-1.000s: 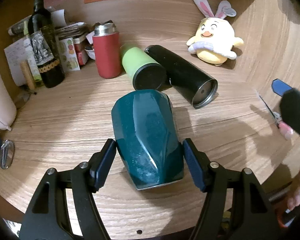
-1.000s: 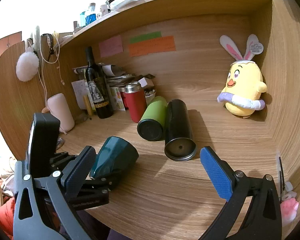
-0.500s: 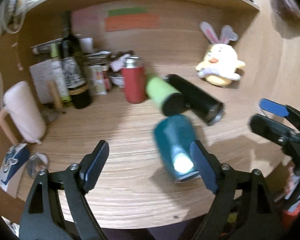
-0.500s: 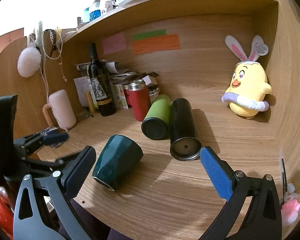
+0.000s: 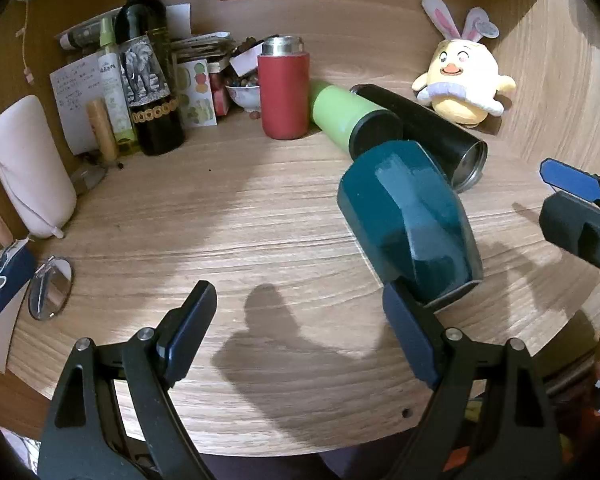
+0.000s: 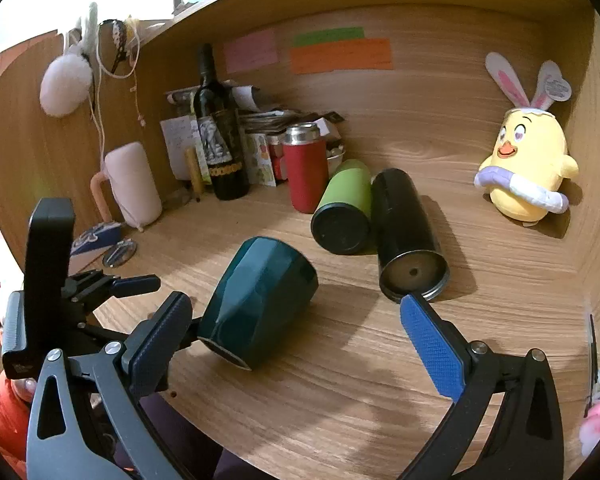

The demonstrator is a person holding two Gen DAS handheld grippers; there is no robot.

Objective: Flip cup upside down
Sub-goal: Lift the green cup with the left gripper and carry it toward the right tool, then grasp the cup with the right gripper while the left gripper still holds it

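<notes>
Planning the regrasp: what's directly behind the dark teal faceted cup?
Behind the dark teal faceted cup lie a green tumbler and black tumbler, both on their sides. The cup's interior isn't visible.

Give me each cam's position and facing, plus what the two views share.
Left wrist: on the left gripper, looks across the desk at the back clutter; cup by its right finger; right gripper at the right edge.
Right wrist: on the right gripper, faces the back wall; left gripper at lower left.
Shared: cup on its side, red flask, plush chick.
</notes>
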